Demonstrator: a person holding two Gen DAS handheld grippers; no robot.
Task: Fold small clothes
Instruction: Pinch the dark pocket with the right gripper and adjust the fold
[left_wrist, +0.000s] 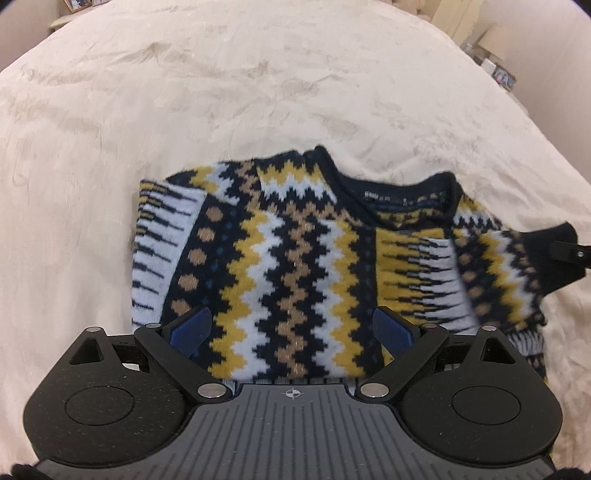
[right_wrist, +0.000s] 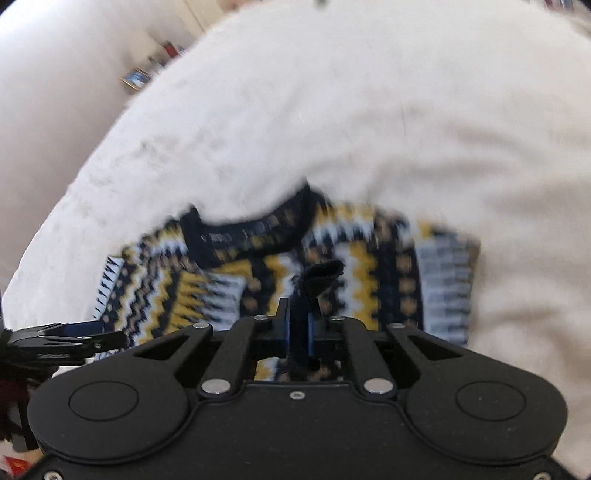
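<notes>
Centrally placed on the cream bedspread (left_wrist: 258, 92): a small knitted sweater (left_wrist: 295, 266), patterned in navy, mustard, tan and white zigzags, lying flat with the dark neckline (left_wrist: 391, 192) and its label turned away from the camera. Left sleeve side already folded in over the body, showing white-and-navy stripes along that edge. Right sleeve lifted off to the side, its dark cuff (left_wrist: 550, 254) raised above the bedding.

Right gripper (right_wrist: 301, 314) closed tight, blue pads pinching a dark strip of the knit cuff (right_wrist: 321, 273), which pokes up between them; heavily blurred view, sweater pattern smeared beneath. Same gripper glimpsed at the far right edge of the left wrist view, holding that cuff.

Left gripper (left_wrist: 291, 325) spread wide above the sweater's lower hem, 2 blue fingers (left_wrist: 192, 328) standing well apart, nothing between them but the fabric lying below, no visible pinch on it.

Further out: pale wall and a few small framed pictures (right_wrist: 136, 78) and boxes beyond the bed's edges, too small to make out.
</notes>
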